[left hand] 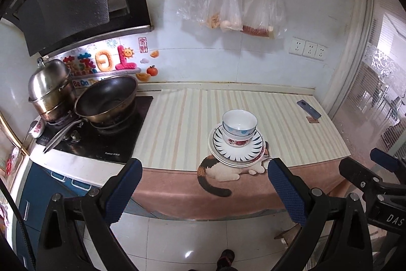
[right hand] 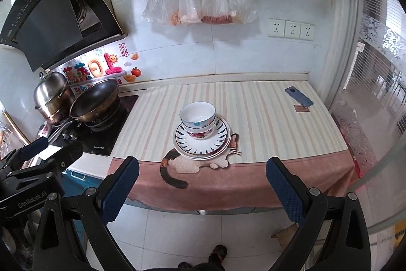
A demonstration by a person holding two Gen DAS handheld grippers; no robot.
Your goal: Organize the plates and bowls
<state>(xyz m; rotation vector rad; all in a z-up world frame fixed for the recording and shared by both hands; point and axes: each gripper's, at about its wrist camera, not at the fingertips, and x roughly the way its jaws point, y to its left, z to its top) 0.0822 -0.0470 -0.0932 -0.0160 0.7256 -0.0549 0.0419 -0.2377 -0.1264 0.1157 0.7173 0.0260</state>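
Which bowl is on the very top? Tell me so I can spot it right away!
Find the striped cloth covering the counter, right of the stove. Near its front edge, over a printed cat, sits a stack of plates with two nested bowls. The top bowl is white inside with blue spots outside, while the lower bowl has red flowers.

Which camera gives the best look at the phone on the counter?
The right wrist view: the phone sits clear of the picture's edge, its round camera bump plain. The left wrist view shows the same phone unblocked too, but further toward the fisheye's curved side.
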